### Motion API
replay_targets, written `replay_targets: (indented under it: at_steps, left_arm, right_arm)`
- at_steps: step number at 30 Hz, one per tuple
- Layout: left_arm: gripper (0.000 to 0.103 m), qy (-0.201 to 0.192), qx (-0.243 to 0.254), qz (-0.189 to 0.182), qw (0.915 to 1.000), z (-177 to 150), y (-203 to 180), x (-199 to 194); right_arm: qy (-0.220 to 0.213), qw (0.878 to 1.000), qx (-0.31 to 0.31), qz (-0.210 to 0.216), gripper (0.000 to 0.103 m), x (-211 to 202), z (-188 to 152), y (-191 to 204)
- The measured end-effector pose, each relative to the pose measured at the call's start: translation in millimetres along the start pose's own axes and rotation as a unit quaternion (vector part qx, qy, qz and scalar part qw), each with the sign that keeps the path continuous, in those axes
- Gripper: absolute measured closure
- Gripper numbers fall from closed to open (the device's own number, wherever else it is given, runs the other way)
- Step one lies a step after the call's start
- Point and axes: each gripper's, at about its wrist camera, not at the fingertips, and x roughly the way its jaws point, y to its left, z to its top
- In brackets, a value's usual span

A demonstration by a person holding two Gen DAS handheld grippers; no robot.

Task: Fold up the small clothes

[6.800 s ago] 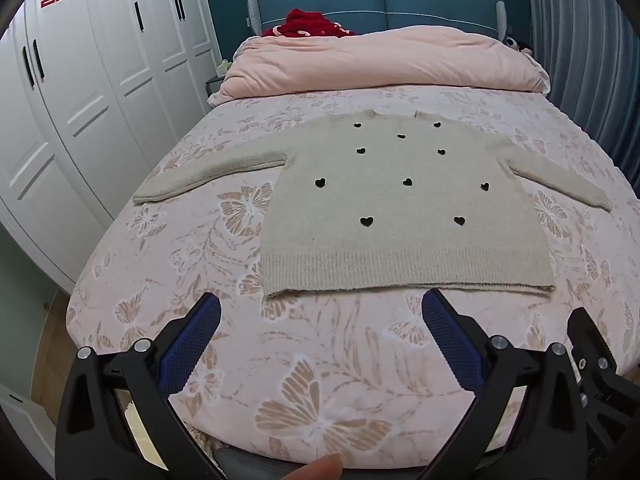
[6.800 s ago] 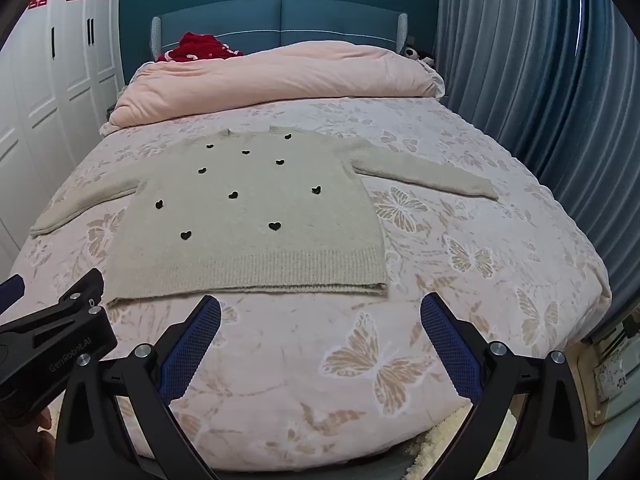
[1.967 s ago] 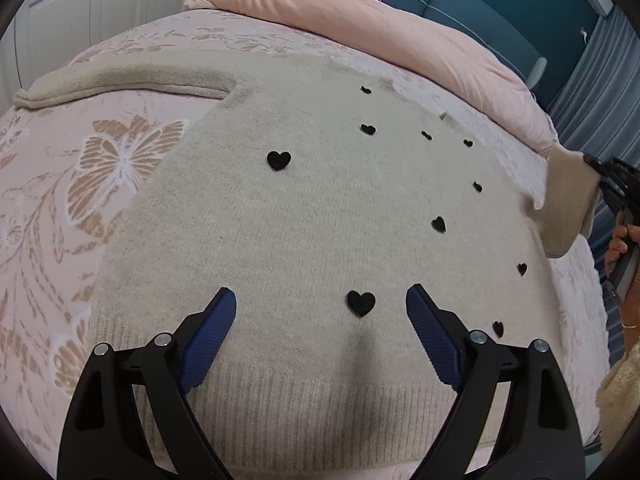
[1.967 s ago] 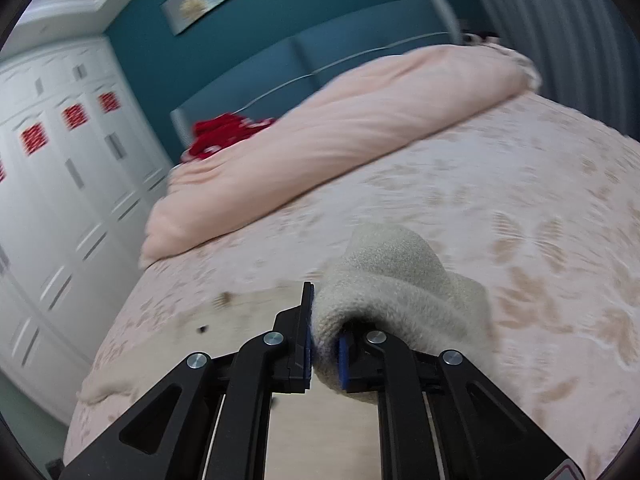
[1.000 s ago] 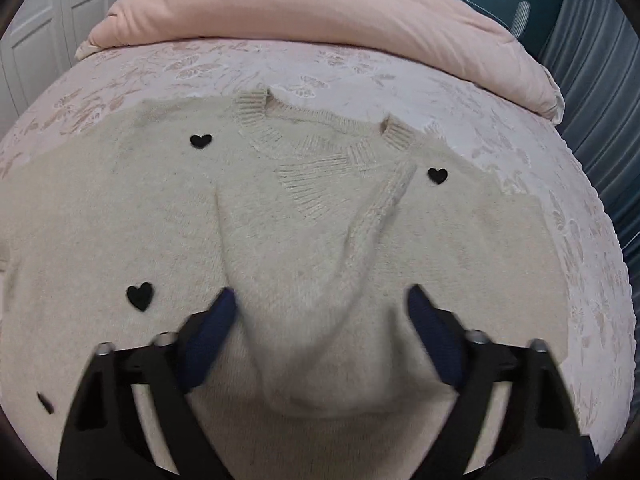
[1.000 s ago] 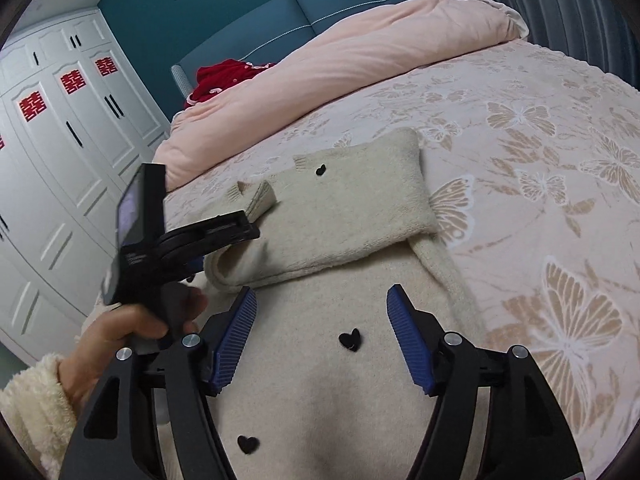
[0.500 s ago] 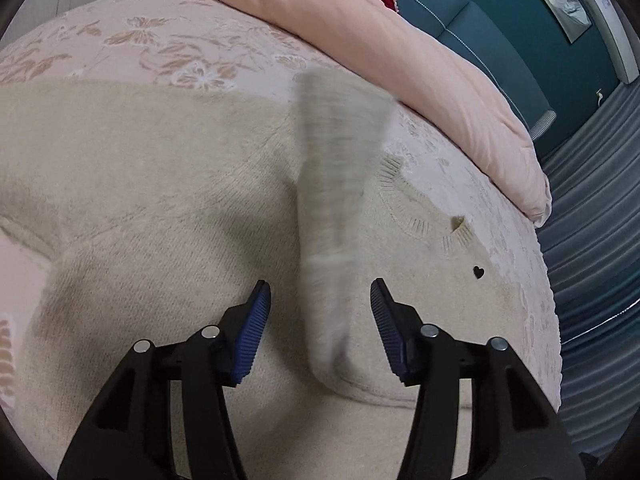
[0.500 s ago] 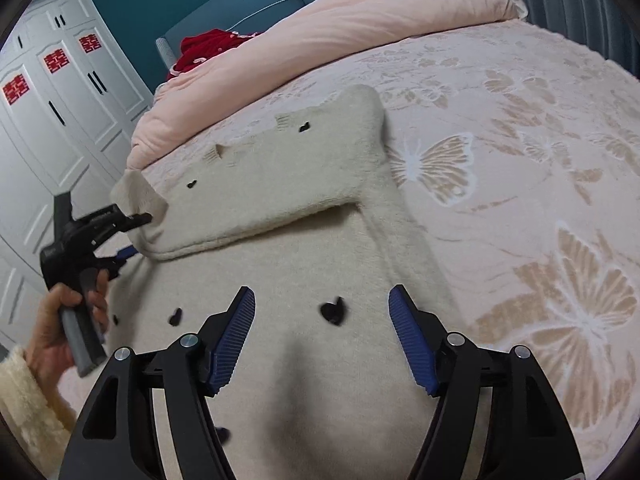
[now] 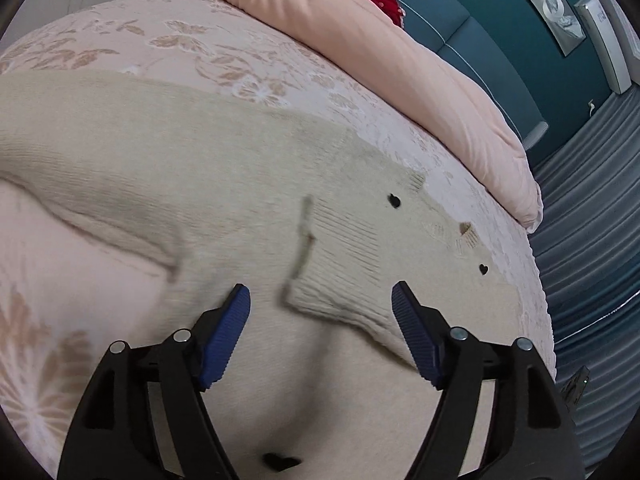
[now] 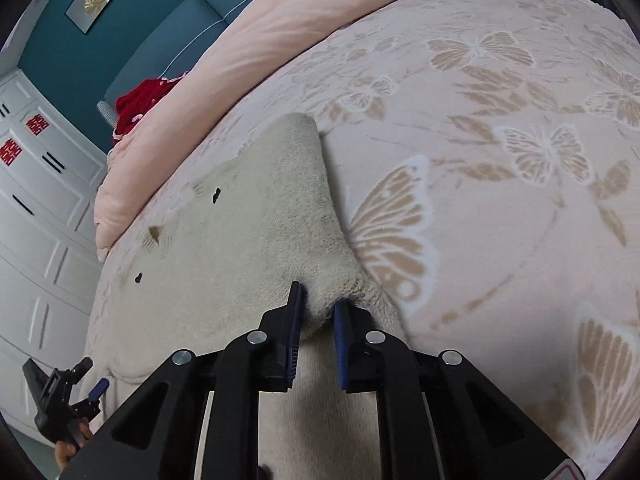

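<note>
A beige knit sweater (image 9: 168, 168) with small black hearts lies flat on the bed. One sleeve is folded across its chest, its ribbed cuff (image 9: 344, 256) lying just ahead of my left gripper (image 9: 320, 324), which is open and empty above the fabric. In the right wrist view my right gripper (image 10: 318, 316) is shut on a fold of the sweater (image 10: 256, 240) at its right edge, near the armpit. The left gripper also shows in the right wrist view (image 10: 64, 404), low at the left.
The bed (image 10: 500, 168) has a pink butterfly-print cover. A pink duvet (image 9: 360, 40) and a red garment (image 10: 138, 106) lie at the headboard end. White wardrobes (image 10: 36, 216) stand on the left, grey curtains (image 9: 592, 240) on the right.
My left gripper has let go of the sleeve, which now lies flat across the chest, and has opened wider. My right gripper has moved in and closed on the sweater's right edge.
</note>
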Motion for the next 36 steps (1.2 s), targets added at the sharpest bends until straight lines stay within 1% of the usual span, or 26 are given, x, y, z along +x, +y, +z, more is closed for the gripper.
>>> replay_targets:
  at_steps: [1,2,3,4,6,7,9,11,12,14,15,16,17,18,19,20,21,22,23,25,26,28,30,32,34,36]
  left_arm:
    - [0.032,-0.008,-0.008,0.003,0.9999,3,14,-12]
    - [0.029,-0.021,-0.019,0.008,0.9996,7,29,-25]
    - [0.027,-0.035,-0.032,0.021,0.9986,12,46,-39]
    - [0.024,-0.052,-0.049,0.034,0.9969,18,64,-54]
    - [0.019,-0.088,-0.082,0.069,0.9904,31,103,-84]
    - [0.012,-0.105,-0.098,0.102,0.9844,38,124,-97]
    - [0.01,-0.128,-0.145,0.155,0.9688,52,167,-118]
    - [0.01,-0.138,-0.212,0.177,0.9513,62,211,-133]
    - [0.01,-0.142,-0.251,0.181,0.9401,63,233,-139]
    - [0.011,-0.16,-0.322,0.16,0.9193,64,268,-148]
    - [0.012,-0.173,-0.34,0.148,0.9125,65,277,-153]
    - [0.015,-0.18,-0.346,0.152,0.908,69,278,-154]
    - [0.038,-0.184,-0.34,0.153,0.9095,73,276,-154]
    - [0.053,-0.184,-0.321,0.132,0.9198,81,271,-149]
    - [0.081,-0.172,-0.303,0.119,0.9299,89,265,-143]
    - [0.089,-0.169,-0.287,0.11,0.9364,96,253,-140]
    - [0.09,-0.178,-0.275,0.099,0.9394,102,235,-140]
    - [0.09,-0.191,-0.254,0.074,0.9453,108,208,-140]
    - [0.09,-0.196,-0.221,0.047,0.954,114,175,-139]
    - [0.09,-0.198,-0.133,0.001,0.9711,121,91,-133]
    - [0.09,-0.196,-0.088,-0.024,0.9764,117,46,-132]
    - [0.087,-0.175,-0.016,-0.083,0.981,97,-41,-123]
    - [0.076,-0.124,0.022,-0.136,0.9827,66,-110,-99]
    - [0.038,-0.059,0.042,-0.162,0.9841,24,-158,-67]
    - [0.026,-0.02,0.067,-0.16,0.9847,-23,-182,-40]
    - [0.024,0.001,0.107,-0.143,0.9838,-62,-184,-24]
  right_arm:
    - [0.004,1.0,-0.009,-0.003,0.084,-4,-5,6]
    - [0.001,1.0,-0.028,-0.01,0.08,-12,-13,16]
    - [-0.004,0.999,-0.048,-0.01,0.071,-22,-22,27]
    - [-0.008,0.998,-0.064,-0.003,0.06,-32,-34,36]
    - [-0.012,0.996,-0.084,0.016,0.049,-51,-59,51]
    - [-0.008,0.996,-0.092,0.022,0.047,-59,-72,57]
    - [0.004,0.994,-0.104,0.03,0.047,-73,-97,66]
    - [0.016,0.993,-0.113,0.031,0.047,-82,-122,75]
    - [0.023,0.992,-0.117,0.031,0.047,-84,-134,80]
    - [0.038,0.992,-0.12,0.033,0.047,-86,-153,87]
    - [0.045,0.991,-0.118,0.037,0.047,-88,-161,90]
    - [0.05,0.991,-0.113,0.04,0.047,-88,-166,92]
    - [0.055,0.992,-0.108,0.043,0.047,-89,-171,94]
    - [0.062,0.991,-0.105,0.049,0.047,-89,-174,97]
    - [0.064,0.991,-0.105,0.051,0.047,-91,-177,99]
    - [0.064,0.991,-0.107,0.05,0.046,-92,-180,102]
    - [0.064,0.991,-0.11,0.05,0.045,-94,-181,104]
    - [0.06,0.991,-0.113,0.048,0.044,-96,-182,105]
    - [0.056,0.991,-0.113,0.047,0.043,-98,-182,105]
    - [0.053,0.992,-0.107,0.049,0.042,-100,-179,103]
    - [0.05,0.992,-0.104,0.047,0.042,-101,-178,101]
    - [0.047,0.993,-0.098,0.045,0.042,-103,-173,97]
    - [0.039,0.994,-0.092,0.038,0.042,-107,-169,91]
    - [0.028,0.995,-0.095,0.029,0.042,-112,-161,86]
    - [0.023,0.994,-0.108,0.014,0.041,-112,-151,82]
    - [0.025,0.993,-0.116,0.013,0.041,-109,-137,80]
